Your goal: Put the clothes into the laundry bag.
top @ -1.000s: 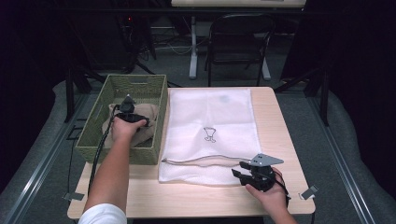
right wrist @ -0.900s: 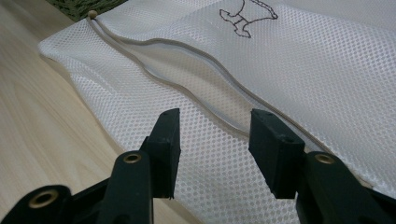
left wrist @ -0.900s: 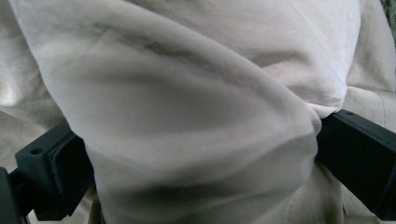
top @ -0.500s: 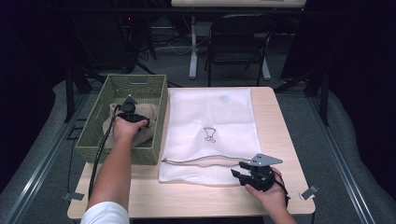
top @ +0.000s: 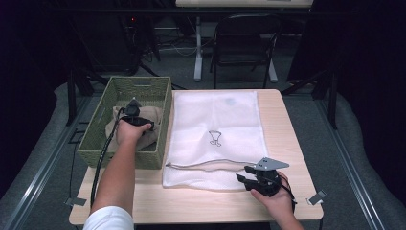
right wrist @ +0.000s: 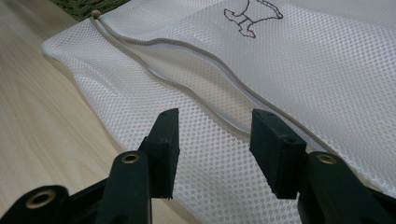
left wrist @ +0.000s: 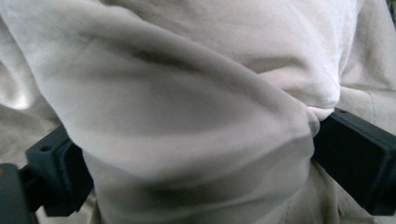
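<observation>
- Left hand-held gripper (top: 135,117): lowered into the basket, its jaws clenched on a thick fold of the beige garment (left wrist: 187,116); in the left gripper view the cloth bulges between and over both jaws.
- Beige garment: bunched inside the woven basket (top: 95,143) at the left of the surface (top: 201,206); judged not yet lifted clear, since most of the cloth lies on the basket floor.
- Right hand-held gripper (top: 244,179): at the near right, jaws released and spread, poised just over the near edge of the white mesh laundry bag (right wrist: 327,79), close to the zipper opening (right wrist: 196,79), gripping nothing.
- White mesh laundry bag: flat on the surface, right of the basket and touching its side, a small printed emblem (top: 215,138) at its centre; the opening runs along the near part and gapes slightly.
- Progress (judgement): early stage. The garment is gripped but remains in the basket; the bag mouth is not yet held open. Left to do: raising the lip, carrying the garment over, inserting it, closing the bag.
- Obstacles: the basket's right wall stands between garment and bag; the limp mesh lip lies nearly flat.
- Surroundings: a folding chair (top: 244,43) and stand legs beyond the far edge, well apart from the work.
</observation>
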`<control>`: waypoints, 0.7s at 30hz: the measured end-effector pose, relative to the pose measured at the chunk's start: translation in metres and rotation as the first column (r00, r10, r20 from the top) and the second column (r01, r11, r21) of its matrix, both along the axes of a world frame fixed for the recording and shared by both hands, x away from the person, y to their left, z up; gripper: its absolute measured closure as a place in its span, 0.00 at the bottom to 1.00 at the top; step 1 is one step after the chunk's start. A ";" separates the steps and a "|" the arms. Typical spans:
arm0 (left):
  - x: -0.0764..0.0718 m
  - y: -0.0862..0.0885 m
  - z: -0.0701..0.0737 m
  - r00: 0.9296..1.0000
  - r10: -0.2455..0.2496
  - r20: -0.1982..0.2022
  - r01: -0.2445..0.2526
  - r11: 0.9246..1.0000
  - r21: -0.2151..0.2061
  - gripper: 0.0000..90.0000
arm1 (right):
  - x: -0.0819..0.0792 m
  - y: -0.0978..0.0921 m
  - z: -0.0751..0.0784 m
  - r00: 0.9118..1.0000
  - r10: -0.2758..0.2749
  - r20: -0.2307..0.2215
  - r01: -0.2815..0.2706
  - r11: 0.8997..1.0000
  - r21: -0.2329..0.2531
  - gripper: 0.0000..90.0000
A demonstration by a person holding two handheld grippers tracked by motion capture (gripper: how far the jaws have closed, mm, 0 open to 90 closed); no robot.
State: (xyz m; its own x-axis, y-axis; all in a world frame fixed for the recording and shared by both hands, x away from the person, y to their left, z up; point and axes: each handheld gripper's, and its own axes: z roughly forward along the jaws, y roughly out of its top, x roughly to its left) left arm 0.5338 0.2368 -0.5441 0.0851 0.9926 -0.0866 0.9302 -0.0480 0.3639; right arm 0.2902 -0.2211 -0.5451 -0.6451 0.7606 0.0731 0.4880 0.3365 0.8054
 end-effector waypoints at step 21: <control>-0.001 -0.006 0.008 0.998 -0.069 -0.001 0.069 0.997 -0.031 0.42 | 0.000 -0.002 0.001 1.000 -0.008 0.005 0.008 1.000 0.002 0.58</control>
